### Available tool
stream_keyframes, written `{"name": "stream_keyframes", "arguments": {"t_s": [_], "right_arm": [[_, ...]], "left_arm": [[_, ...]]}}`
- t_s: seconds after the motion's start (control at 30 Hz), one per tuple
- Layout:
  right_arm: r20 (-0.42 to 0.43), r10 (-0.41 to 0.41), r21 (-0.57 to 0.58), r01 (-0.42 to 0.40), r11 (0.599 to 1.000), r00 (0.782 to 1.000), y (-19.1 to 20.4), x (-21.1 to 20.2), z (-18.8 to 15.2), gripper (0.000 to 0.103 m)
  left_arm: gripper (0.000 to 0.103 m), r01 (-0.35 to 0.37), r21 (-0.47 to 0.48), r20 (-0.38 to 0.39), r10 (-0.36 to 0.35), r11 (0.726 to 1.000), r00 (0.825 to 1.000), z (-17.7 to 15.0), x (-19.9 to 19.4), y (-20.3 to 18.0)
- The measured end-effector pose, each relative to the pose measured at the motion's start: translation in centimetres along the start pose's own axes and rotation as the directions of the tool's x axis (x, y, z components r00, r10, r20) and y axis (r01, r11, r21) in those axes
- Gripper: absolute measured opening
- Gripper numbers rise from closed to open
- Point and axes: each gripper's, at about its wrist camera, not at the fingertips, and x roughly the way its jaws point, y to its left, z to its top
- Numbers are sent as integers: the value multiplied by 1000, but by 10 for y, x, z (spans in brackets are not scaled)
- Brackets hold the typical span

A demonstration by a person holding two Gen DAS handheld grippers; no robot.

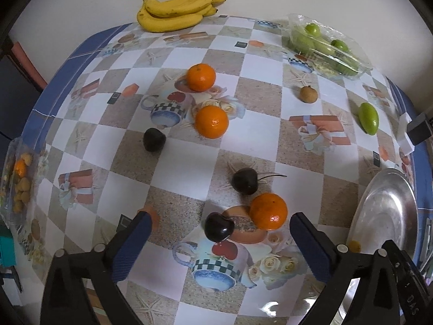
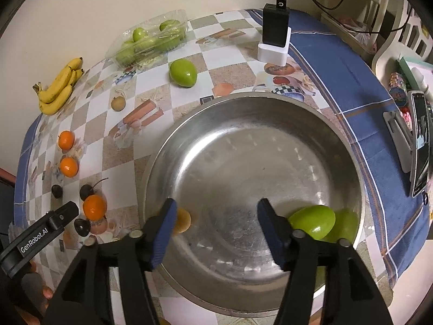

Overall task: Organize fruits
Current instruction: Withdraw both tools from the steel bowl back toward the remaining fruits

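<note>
While both grippers point steeply down at the table, the left gripper stands with its jaws wide apart and nothing between the pads. A dark cherry lies on the cloth in that gap, roughly midway, and an orange mandarin sits just beyond it toward the right finger. To take the cherry well, I would judge it best to centre the fingers on it alone, come straight down, and close gently so the round fruit does not squirt out or drag the mandarin along. The right gripper hovers over the steel bowl, jaws partly apart and empty; a small yellowish fruit lies just outside its left finger and a green fruit just outside its right, both in the bowl. Farther off lie two more mandarins, a stemmed cherry and bananas.
</note>
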Motion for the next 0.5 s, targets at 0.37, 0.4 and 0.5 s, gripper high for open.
{"name": "stream_keyframes", "arguments": {"t_s": [0.37, 0.4, 0.5], "right_arm": [[32, -15, -32, 16, 999, 999, 4, -1, 0, 103], [35, -20, -36, 22, 999, 999, 4, -1, 0, 103], [37, -14, -46, 16, 999, 999, 6, 0, -1, 103]], "left_arm": [[103, -17, -8, 24, 17, 1000, 1000, 0, -1, 6], [103, -18, -7, 27, 19, 1000, 999, 1, -2, 7], [103, -22, -5, 34, 22, 1000, 999, 1, -3, 9]]}}
